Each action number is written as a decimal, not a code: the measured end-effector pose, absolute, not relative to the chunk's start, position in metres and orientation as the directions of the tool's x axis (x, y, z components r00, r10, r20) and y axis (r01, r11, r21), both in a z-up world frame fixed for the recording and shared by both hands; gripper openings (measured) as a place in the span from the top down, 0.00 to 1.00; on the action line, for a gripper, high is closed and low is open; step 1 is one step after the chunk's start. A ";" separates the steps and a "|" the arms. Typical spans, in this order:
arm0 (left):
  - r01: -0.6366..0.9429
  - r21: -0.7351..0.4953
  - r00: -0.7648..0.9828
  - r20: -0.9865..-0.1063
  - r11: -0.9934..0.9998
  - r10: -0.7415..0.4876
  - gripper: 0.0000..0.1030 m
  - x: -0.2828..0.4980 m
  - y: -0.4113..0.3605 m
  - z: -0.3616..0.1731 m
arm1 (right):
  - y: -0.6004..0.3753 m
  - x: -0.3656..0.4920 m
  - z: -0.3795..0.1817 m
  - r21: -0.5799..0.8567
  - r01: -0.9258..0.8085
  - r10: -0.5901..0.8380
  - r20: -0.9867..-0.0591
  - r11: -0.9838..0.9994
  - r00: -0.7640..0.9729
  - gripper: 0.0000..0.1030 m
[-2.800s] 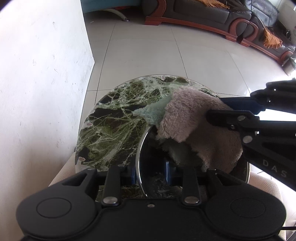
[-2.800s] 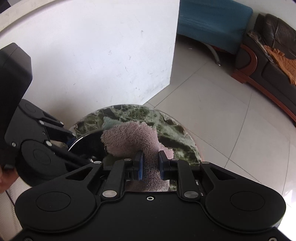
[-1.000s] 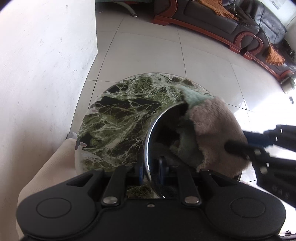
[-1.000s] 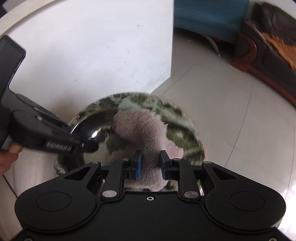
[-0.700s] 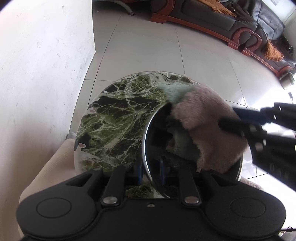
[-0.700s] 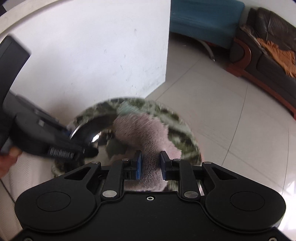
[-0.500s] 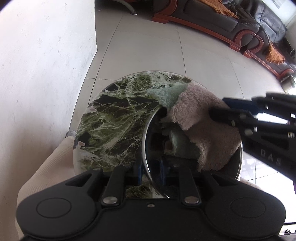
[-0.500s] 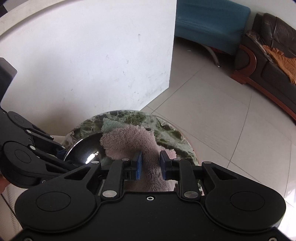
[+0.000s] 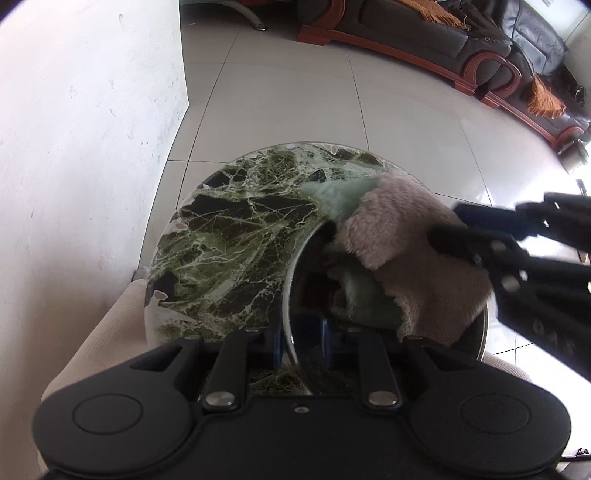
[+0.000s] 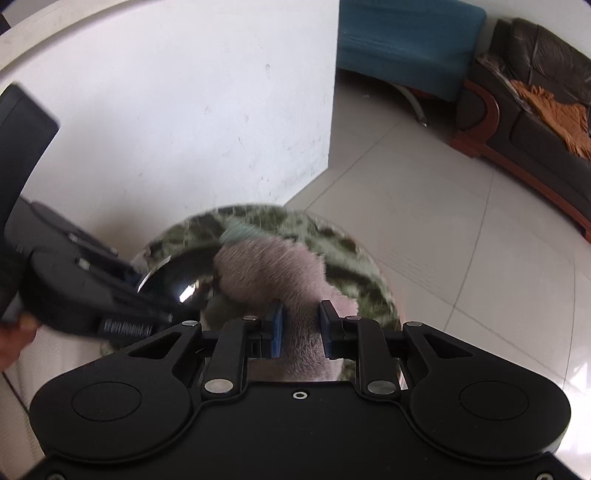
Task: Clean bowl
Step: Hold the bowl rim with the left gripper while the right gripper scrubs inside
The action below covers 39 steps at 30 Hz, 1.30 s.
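Observation:
A shiny steel bowl stands tilted on a round green marble table. My left gripper is shut on the bowl's near rim, one blue pad on each side of it. A fluffy pink and mint cloth lies over the bowl's far rim and hangs into it. My right gripper comes in from the right, shut on the cloth. In the right wrist view the cloth is bunched between the pads of the right gripper. There the bowl shows to the left, with the left gripper on its rim.
A white wall rises close on the left of the table. Beige upholstery sits under the table's near edge. Pale floor tiles stretch to a dark sofa and a teal seat. A hand shows at the left edge.
The right gripper has swept the cloth from the bowl's right side up toward its far rim. The left gripper and the bowl have stayed in place.

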<state>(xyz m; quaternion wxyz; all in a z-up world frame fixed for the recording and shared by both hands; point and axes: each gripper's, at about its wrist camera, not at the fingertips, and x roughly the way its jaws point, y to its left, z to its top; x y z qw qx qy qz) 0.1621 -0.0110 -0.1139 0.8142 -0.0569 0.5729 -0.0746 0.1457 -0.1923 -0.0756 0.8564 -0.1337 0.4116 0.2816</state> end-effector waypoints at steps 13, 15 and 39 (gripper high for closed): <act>0.067 -0.173 0.335 -0.924 0.983 -0.186 0.80 0.163 -0.013 -0.113 | -0.208 0.122 -0.082 0.004 -0.575 0.338 -0.813 0.818 0.475 0.84; 0.075 -0.169 0.332 -0.925 0.983 -0.185 0.80 0.163 -0.014 -0.113 | -0.204 0.127 -0.080 -0.011 -0.579 0.334 -0.808 0.815 0.485 0.84; 0.081 -0.171 0.326 -0.926 0.982 -0.189 0.78 0.166 -0.017 -0.113 | -0.199 0.149 -0.079 0.018 -0.579 0.359 -0.800 0.815 0.481 0.83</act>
